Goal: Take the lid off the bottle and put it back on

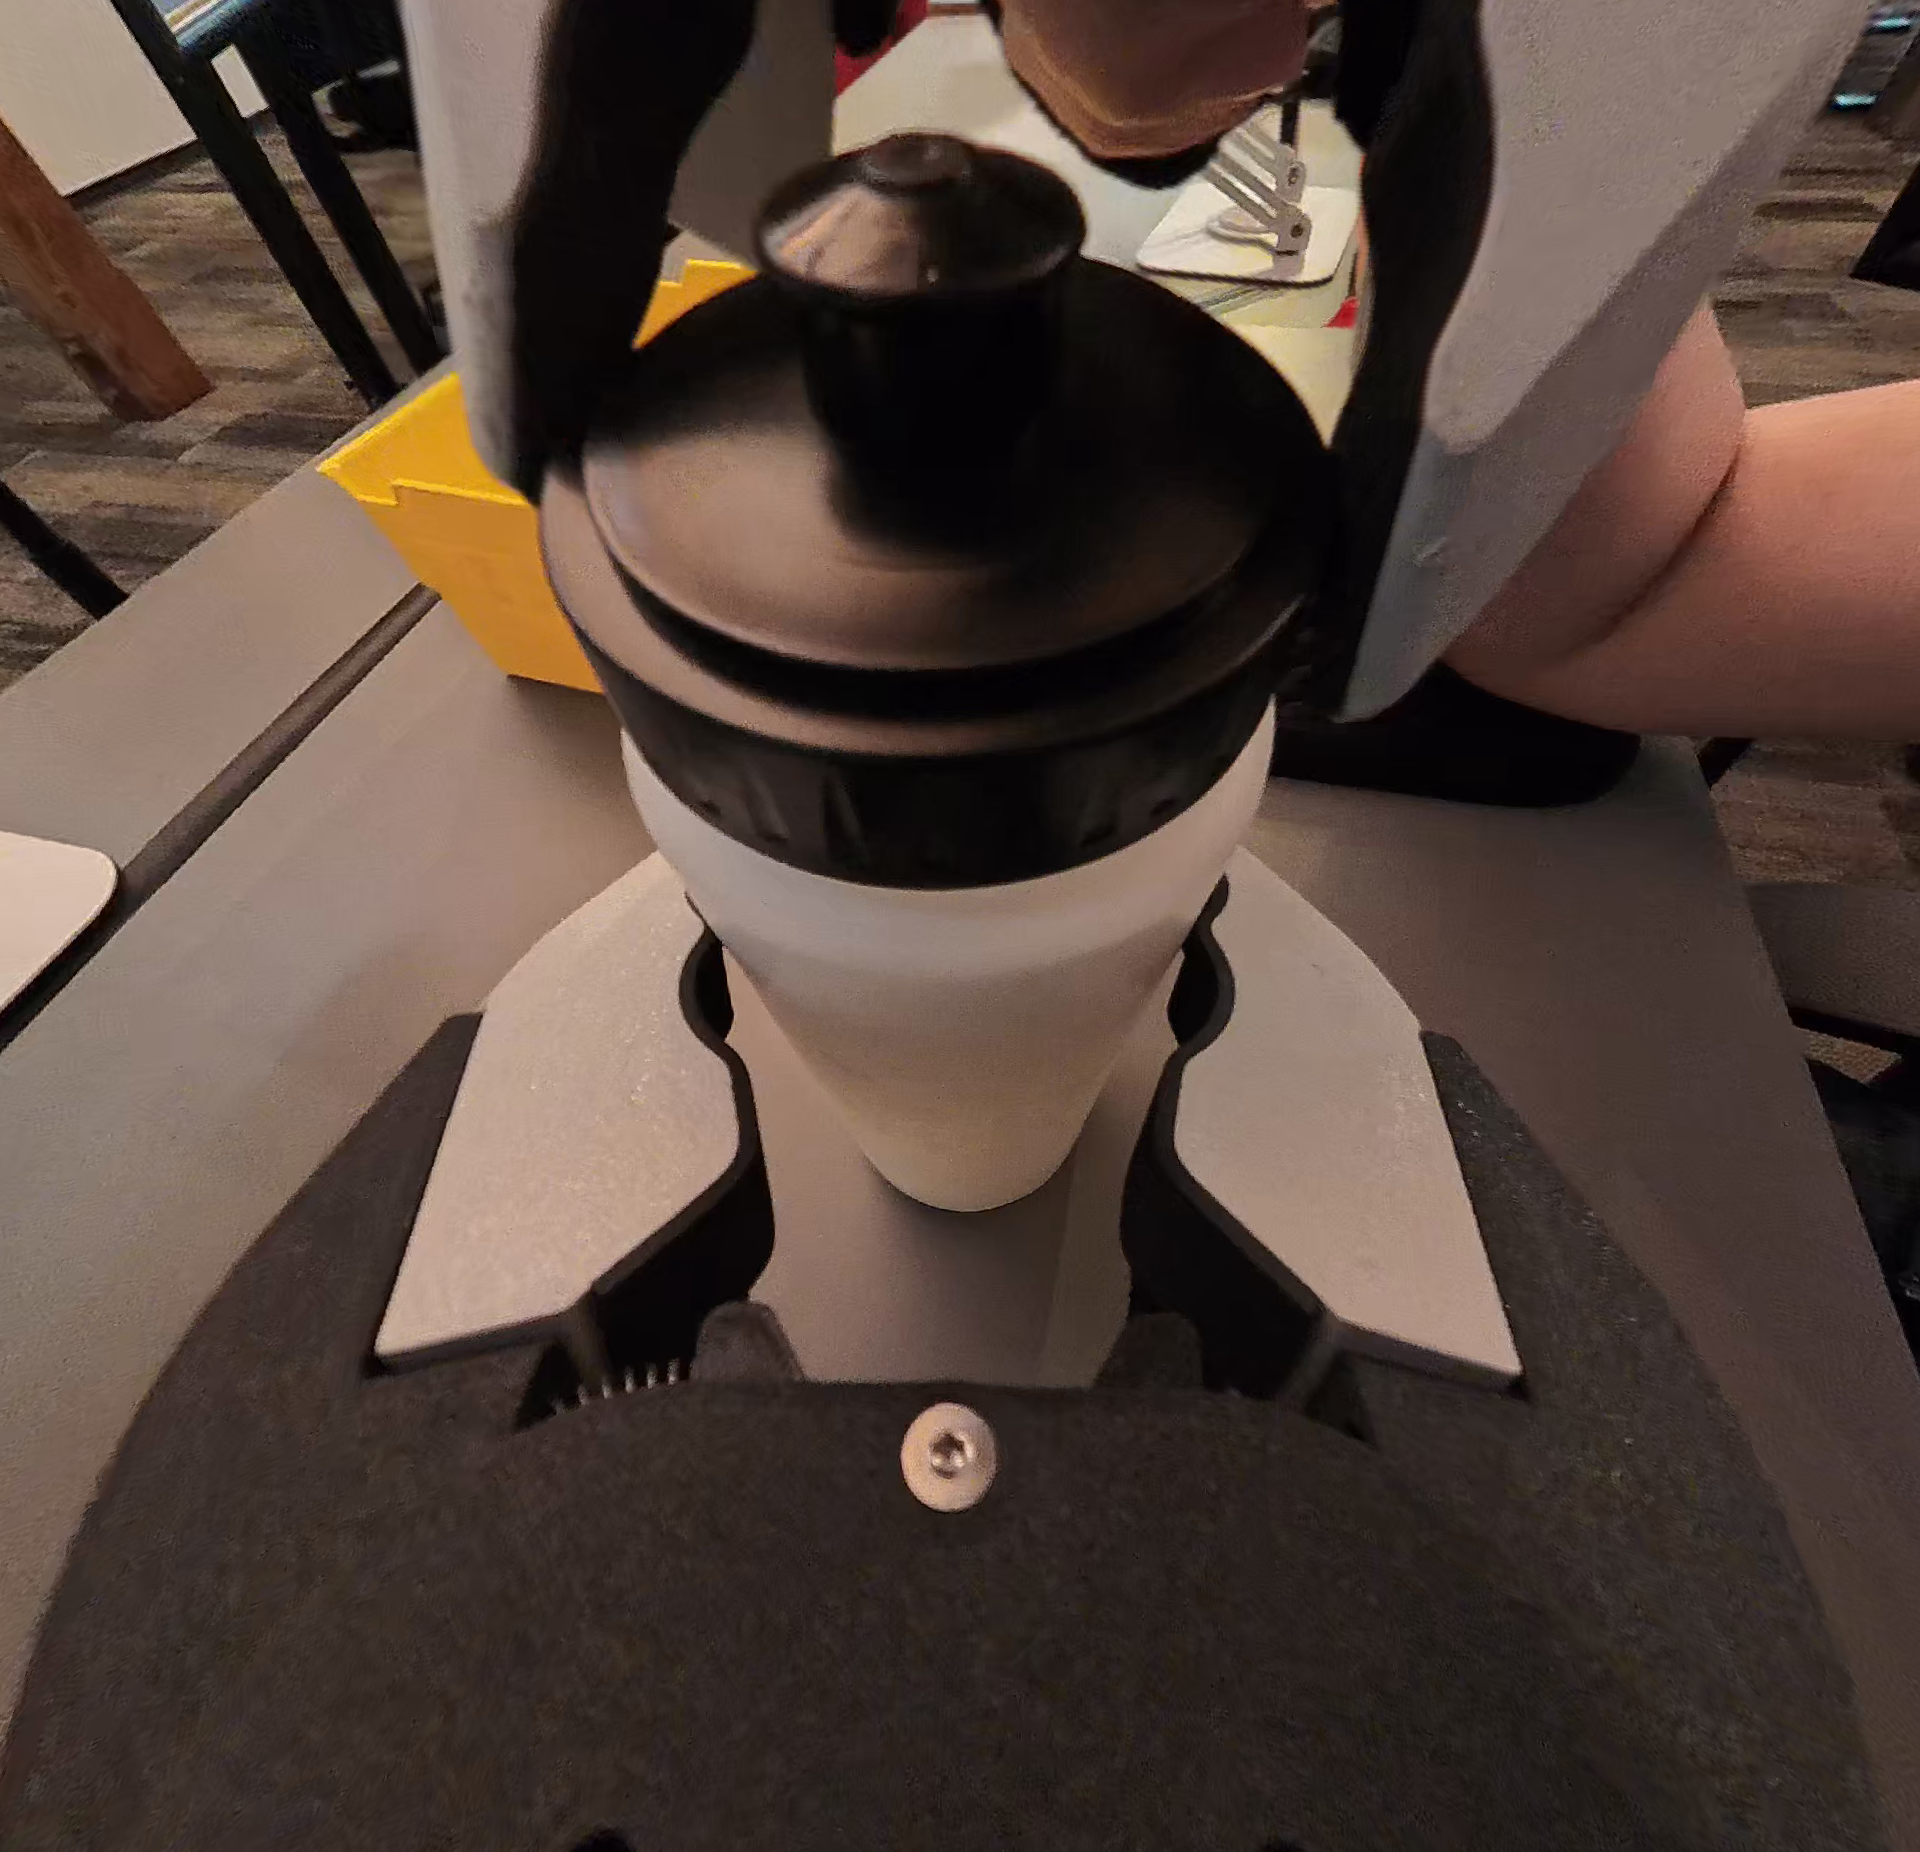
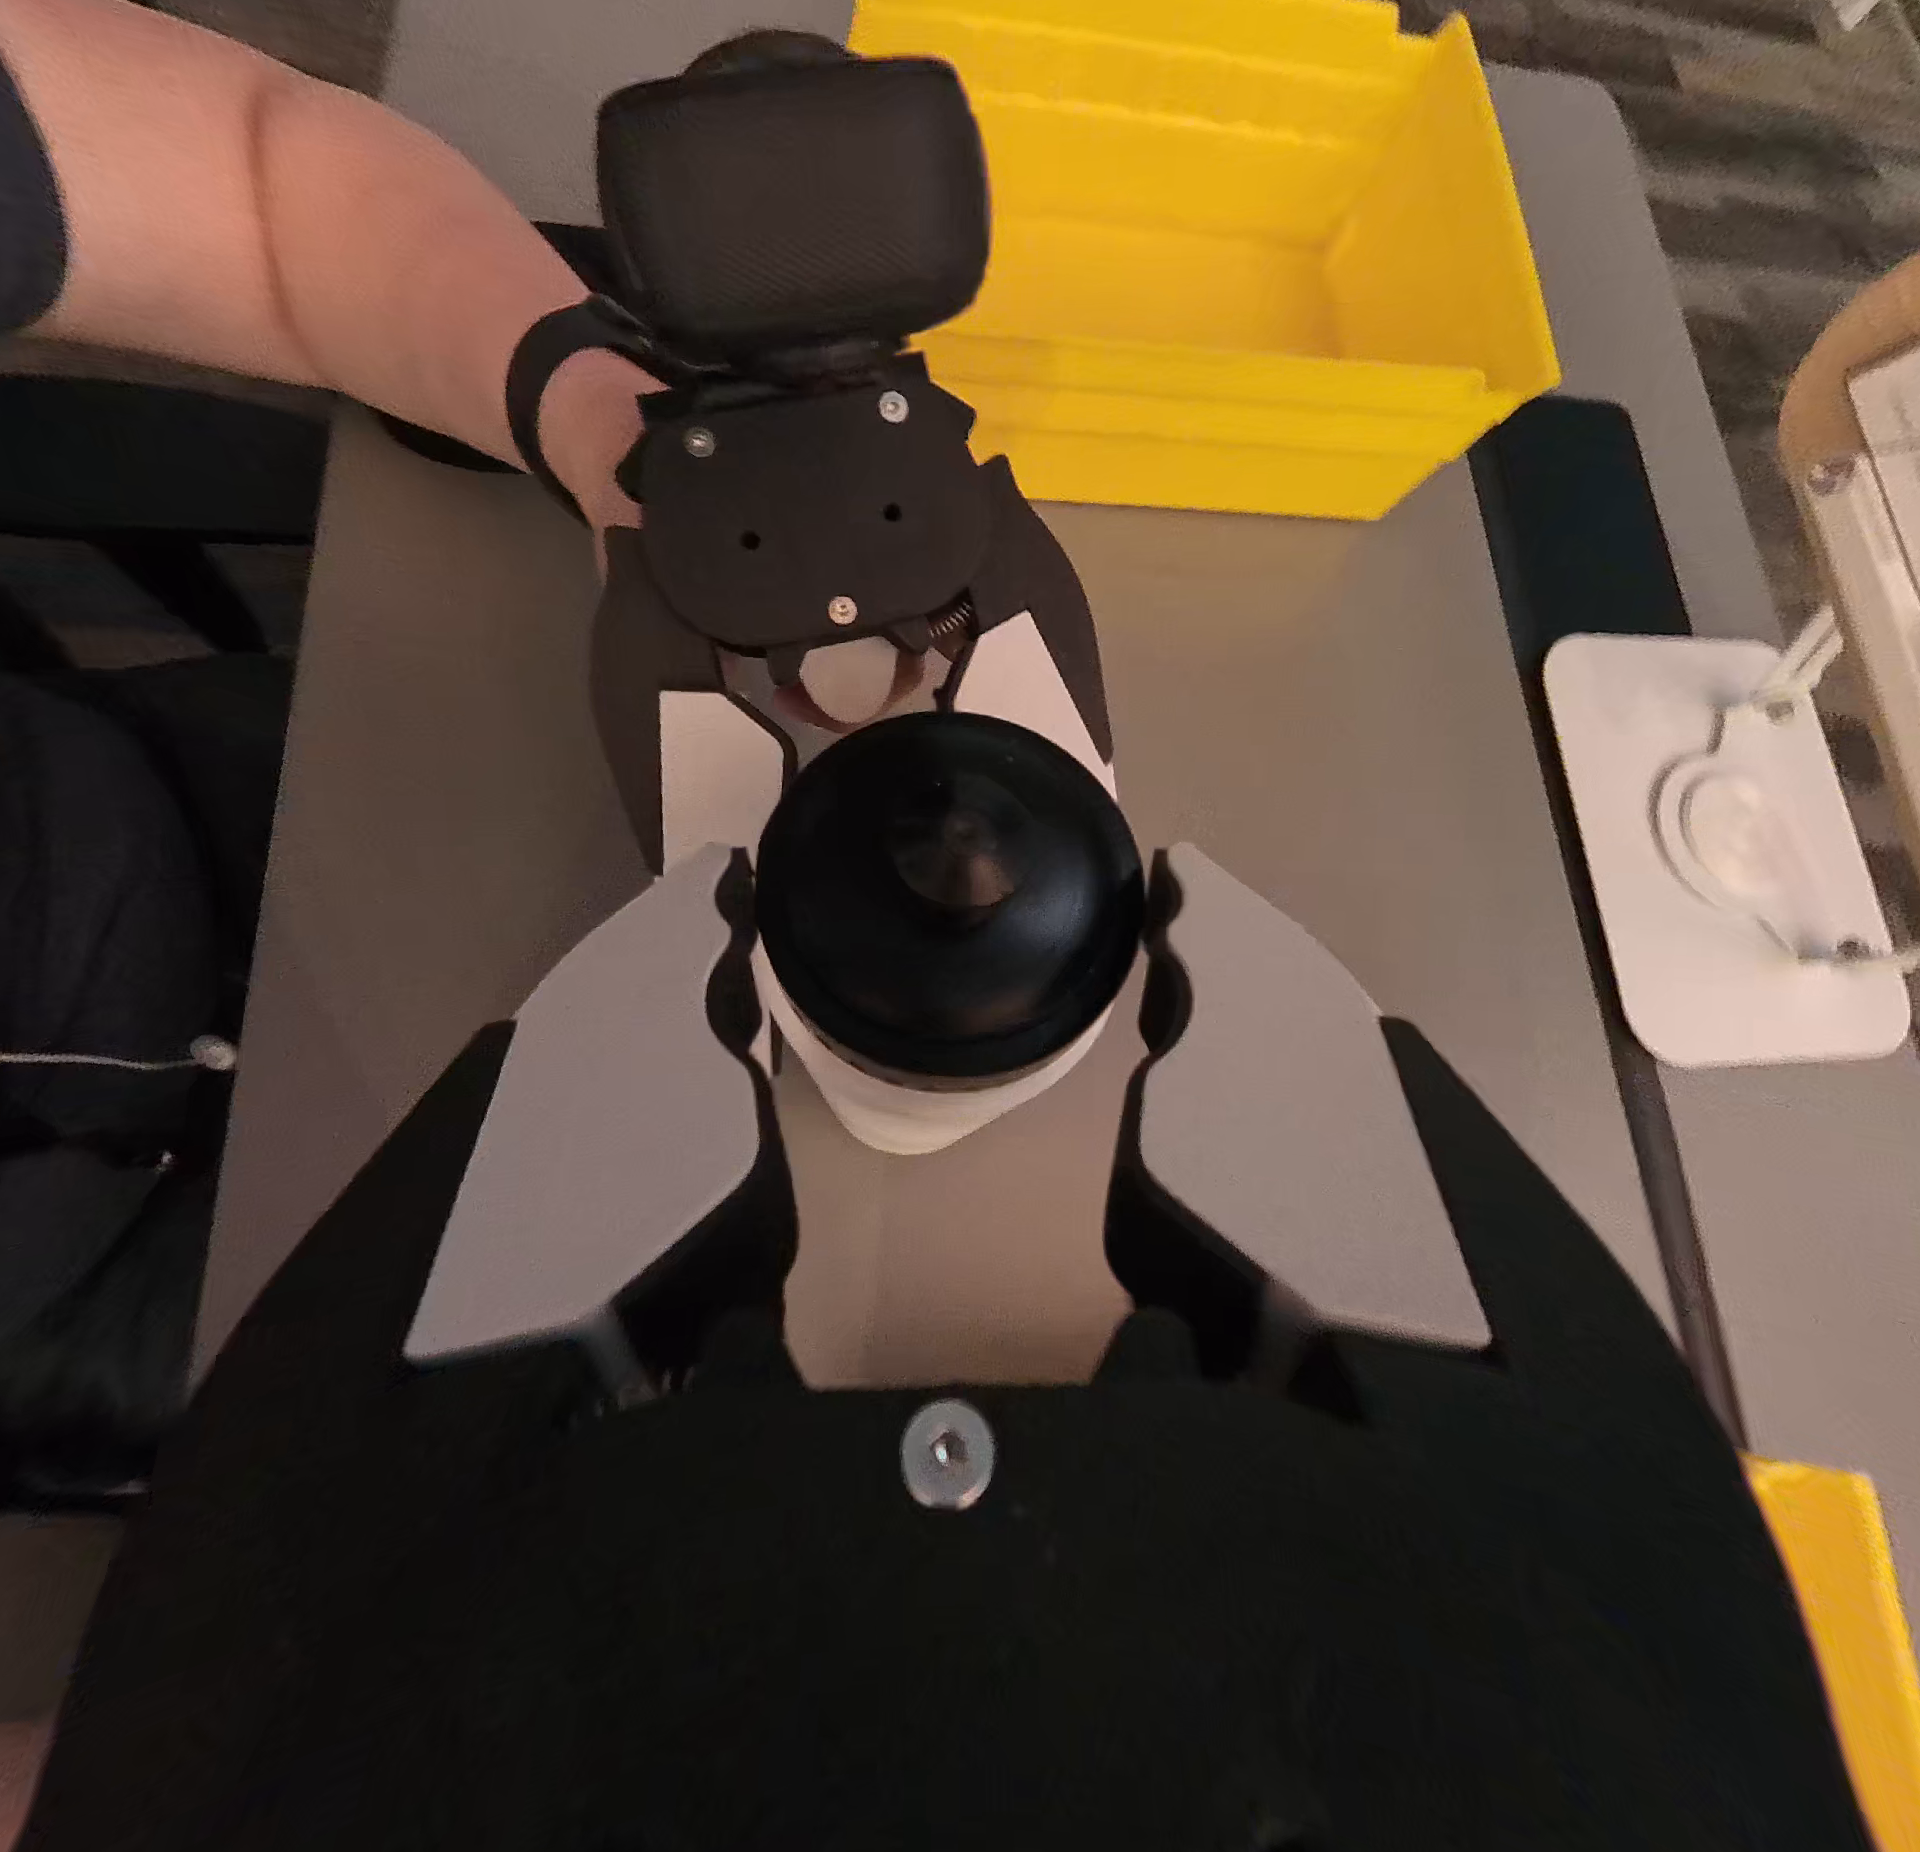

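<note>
The left gripper (image 1: 951, 981) is clamping the white bottle (image 1: 935, 1023) by its body, holding it upright on the grey table (image 1: 312, 971). The black lid (image 2: 945, 919) is sitting on the bottle's neck. The right gripper (image 2: 945, 929) is bracketing the lid from above, its fingers (image 2: 1247, 1023) standing at the rim; whether they are pressing it cannot be told. A yellow bin (image 2: 1195, 244) is resting beyond, near the bottle.
</note>
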The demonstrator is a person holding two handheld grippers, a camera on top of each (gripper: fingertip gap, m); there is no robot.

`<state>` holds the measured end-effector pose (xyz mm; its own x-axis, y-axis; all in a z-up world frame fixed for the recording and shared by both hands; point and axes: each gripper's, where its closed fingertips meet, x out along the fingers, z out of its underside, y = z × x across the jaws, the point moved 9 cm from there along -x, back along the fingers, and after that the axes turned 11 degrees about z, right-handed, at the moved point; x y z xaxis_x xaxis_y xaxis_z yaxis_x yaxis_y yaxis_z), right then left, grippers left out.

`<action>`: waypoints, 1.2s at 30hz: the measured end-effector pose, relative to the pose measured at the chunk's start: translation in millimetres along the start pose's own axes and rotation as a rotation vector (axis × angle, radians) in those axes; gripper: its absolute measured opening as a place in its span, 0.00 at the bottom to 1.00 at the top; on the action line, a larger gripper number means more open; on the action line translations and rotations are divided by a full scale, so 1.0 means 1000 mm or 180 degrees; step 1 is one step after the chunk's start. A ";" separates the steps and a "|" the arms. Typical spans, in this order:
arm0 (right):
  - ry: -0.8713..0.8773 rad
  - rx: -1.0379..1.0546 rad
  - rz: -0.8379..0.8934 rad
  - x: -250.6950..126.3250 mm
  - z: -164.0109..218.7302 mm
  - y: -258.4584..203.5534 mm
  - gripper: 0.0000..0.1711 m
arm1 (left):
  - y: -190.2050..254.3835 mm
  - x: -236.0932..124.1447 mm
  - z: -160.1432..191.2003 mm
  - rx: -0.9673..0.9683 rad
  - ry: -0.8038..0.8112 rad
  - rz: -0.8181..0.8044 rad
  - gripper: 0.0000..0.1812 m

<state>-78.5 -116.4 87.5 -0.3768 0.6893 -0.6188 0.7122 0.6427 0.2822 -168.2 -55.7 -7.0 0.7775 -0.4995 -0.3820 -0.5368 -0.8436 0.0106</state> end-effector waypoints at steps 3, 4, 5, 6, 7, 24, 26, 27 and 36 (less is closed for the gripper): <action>-0.0069 0.0035 0.0017 0.000 -0.001 0.000 0.42 | 0.000 0.000 0.000 0.0012 -0.0008 0.0035 0.47; -0.0068 0.0003 -0.0024 -0.001 -0.001 -0.001 0.42 | 0.001 0.000 0.000 0.0043 -0.0020 0.0062 0.47; -0.0046 -0.0038 -0.0097 -0.002 0.000 -0.002 0.42 | 0.003 0.000 -0.001 0.0086 -0.0039 0.0109 0.46; -0.0009 -0.0083 -0.0193 -0.004 0.001 -0.002 0.42 | 0.004 0.001 -0.001 0.0137 -0.0058 0.0156 0.46; 0.0033 -0.0145 -0.0305 -0.005 0.002 -0.003 0.42 | 0.006 0.001 -0.002 0.0188 -0.0075 0.0201 0.46; 0.0883 -0.0197 -0.1494 0.005 0.013 0.010 0.42 | 0.013 0.003 0.000 0.0140 -0.0015 0.0702 0.47; 0.0930 -0.0228 -0.1462 0.006 0.014 0.012 0.42 | 0.011 0.002 -0.001 0.0138 -0.0035 0.0620 0.46; 0.0954 -0.0262 -0.1418 0.005 0.014 0.012 0.42 | 0.010 0.001 -0.001 0.0150 -0.0044 0.0579 0.46; 0.0634 -0.0054 -0.0714 0.007 0.009 0.018 0.43 | -0.003 -0.003 -0.001 -0.0070 -0.0124 0.0060 0.46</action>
<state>-62.4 -103.4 81.6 -0.6337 0.5805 -0.5114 0.5888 0.7907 0.1679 -168.5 -51.4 -5.1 0.7537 -0.5078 -0.4171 -0.5437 -0.8384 0.0381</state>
